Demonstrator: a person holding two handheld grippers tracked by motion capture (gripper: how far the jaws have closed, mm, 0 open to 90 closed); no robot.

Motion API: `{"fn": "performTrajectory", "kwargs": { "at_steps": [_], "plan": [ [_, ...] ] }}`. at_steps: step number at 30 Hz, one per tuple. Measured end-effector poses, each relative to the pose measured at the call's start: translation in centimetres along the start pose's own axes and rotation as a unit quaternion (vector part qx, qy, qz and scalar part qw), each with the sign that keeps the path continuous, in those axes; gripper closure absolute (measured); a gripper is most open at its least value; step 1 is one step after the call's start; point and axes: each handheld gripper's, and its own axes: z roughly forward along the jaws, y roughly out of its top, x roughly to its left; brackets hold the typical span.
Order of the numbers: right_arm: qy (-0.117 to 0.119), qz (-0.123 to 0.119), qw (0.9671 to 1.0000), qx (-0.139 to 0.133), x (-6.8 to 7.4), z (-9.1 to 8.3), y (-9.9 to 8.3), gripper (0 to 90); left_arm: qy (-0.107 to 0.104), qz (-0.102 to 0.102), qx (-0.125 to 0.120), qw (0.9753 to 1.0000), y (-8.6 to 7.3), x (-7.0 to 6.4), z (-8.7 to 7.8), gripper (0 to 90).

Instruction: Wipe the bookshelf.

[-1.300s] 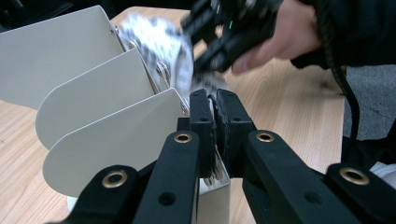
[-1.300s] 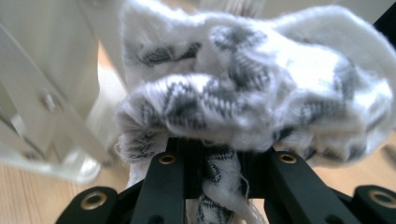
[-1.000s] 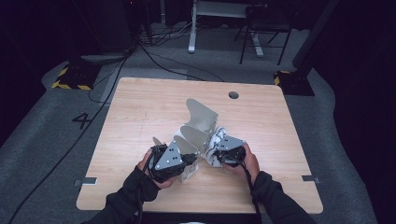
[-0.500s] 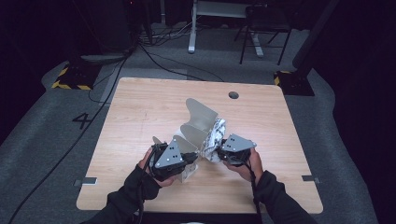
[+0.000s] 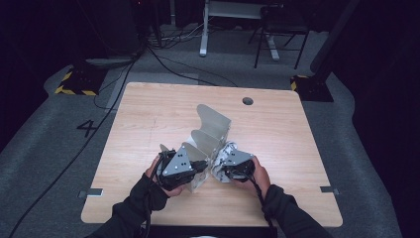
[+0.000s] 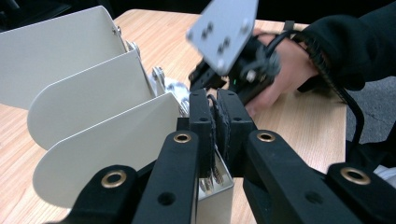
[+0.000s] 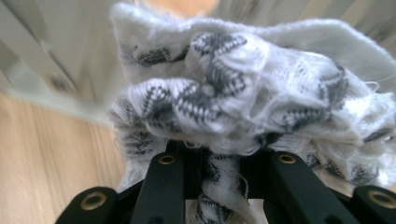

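A grey metal rack [image 5: 214, 130] with three rounded upright dividers stands mid-table. My left gripper [image 5: 202, 166] is at its near end, shut on the edge of the rack's base wall; in the left gripper view the pads [image 6: 202, 122] pinch that thin metal edge [image 6: 215, 179]. A crumpled white cloth with a grey zigzag pattern [image 5: 226, 151] lies against the rack's right side. My right gripper [image 5: 221, 167] is shut on it. In the right gripper view the cloth [image 7: 243, 93] bulges over the jaws of the right gripper [image 7: 219, 173], with the rack [image 7: 51, 56] blurred behind.
The wooden table [image 5: 148, 114] has a round cable hole [image 5: 247, 101] near its far edge. Grey carpet, floor cables and a chair [image 5: 277, 29] lie beyond. The right gripper [image 6: 233, 70] and the hand holding it are close in front of the left gripper.
The right gripper, with the cloth in it, has shifted slightly toward the rack's near end. The left gripper and the rack have stayed in place.
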Motion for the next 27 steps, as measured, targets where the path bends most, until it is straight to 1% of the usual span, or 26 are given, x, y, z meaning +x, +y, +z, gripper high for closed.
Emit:
{"fn": "performTrajectory", "kwargs": {
  "at_steps": [2, 4, 5, 8, 10, 12, 14, 15, 16, 17, 18, 20, 22, 23, 24, 25, 26, 27],
  "plan": [
    [0.006, 0.008, 0.9998, -0.017, 0.0, -0.7, 0.7, 74.7, -0.001, -0.003, -0.001, 1.0, 0.0, 0.1, 0.0, 85.6],
    [0.003, -0.011, 0.9991, -0.041, 0.4, -1.9, 1.6, 74.8, 0.0, -0.004, -0.003, 1.0, -0.1, 0.2, 0.0, 85.5],
    [0.004, -0.016, 0.9983, -0.056, 0.7, -2.6, 2.0, 74.9, 0.0, -0.004, -0.003, 1.0, -0.1, 0.2, 0.0, 85.5],
    [0.009, -0.02, 0.9953, -0.094, 1.2, -4.6, 3.0, 75.0, 0.0, -0.004, -0.004, 1.0, -0.1, 0.2, 0.0, 85.5],
    [0.018, -0.019, 0.9938, -0.108, 1.6, -5.2, 3.2, 75.1, 0.0, -0.005, -0.004, 1.0, -0.1, 0.2, 0.0, 85.6],
    [0.03, -0.028, 0.994, -0.102, 2.3, -5.0, 3.3, 75.1, 0.001, -0.005, -0.005, 1.0, -0.1, 0.2, 0.0, 85.6],
    [0.041, -0.048, 0.9941, -0.088, 3.2, -4.4, 3.2, 75.1, 0.001, -0.006, -0.005, 1.0, -0.1, 0.1, 0.0, 85.6],
    [0.041, -0.048, 0.9941, -0.088, 3.2, -4.4, 3.2, 75.1, 0.001, -0.006, -0.005, 1.0, -0.1, 0.1, 0.0, 85.6],
    [0.048, -0.051, 0.9941, -0.083, 3.7, -4.0, 3.1, 75.1, 0.001, -0.006, -0.005, 1.0, -0.1, 0.1, 0.0, 85.6],
    [0.062, -0.052, 0.9943, -0.071, 4.1, -3.2, 2.7, 75.9, 0.0, -0.006, -0.004, 1.0, -0.1, 0.1, 0.1, 85.6],
    [0.062, -0.052, 0.9943, -0.071, 4.1, -3.2, 2.7, 75.9, 0.0, -0.006, -0.004, 1.0, -0.1, 0.1, 0.1, 85.6],
    [0.065, -0.064, 0.9949, -0.044, 4.3, -2.3, 2.3, 76.0, 0.0, -0.006, -0.005, 1.0, -0.1, 0.1, 0.1, 85.6],
    [0.075, -0.051, 0.9952, -0.036, 4.1, -1.7, 1.9, 76.0, 0.001, -0.005, -0.006, 1.0, -0.1, 0.1, 0.1, 85.6],
    [0.077, -0.048, 0.9954, -0.03, 4.1, -1.5, 1.8, 76.0, 0.001, -0.006, -0.006, 1.0, -0.1, 0.1, 0.1, 85.6],
    [0.075, -0.051, 0.9957, -0.018, 4.1, -1.1, 1.5, 76.0, 0.0, -0.007, -0.006, 1.0, -0.1, 0.1, 0.1, 85.6],
    [0.074, -0.053, 0.9958, -0.014, 4.1, -0.8, 1.2, 76.0, 0.0, -0.006, -0.006, 1.0, -0.1, 0.1, 0.1, 85.6],
    [0.075, -0.051, 0.9958, -0.002, 4.2, -0.5, 1.0, 76.0, 0.001, -0.006, -0.006, 1.0, -0.1, 0.1, 0.1, 85.6],
    [0.075, -0.059, 0.9953, 0.014, 4.2, -0.2, 0.9, 76.0, 0.0, -0.006, -0.006, 1.0, -0.1, 0.1, 0.1, 85.6]
  ]
}}
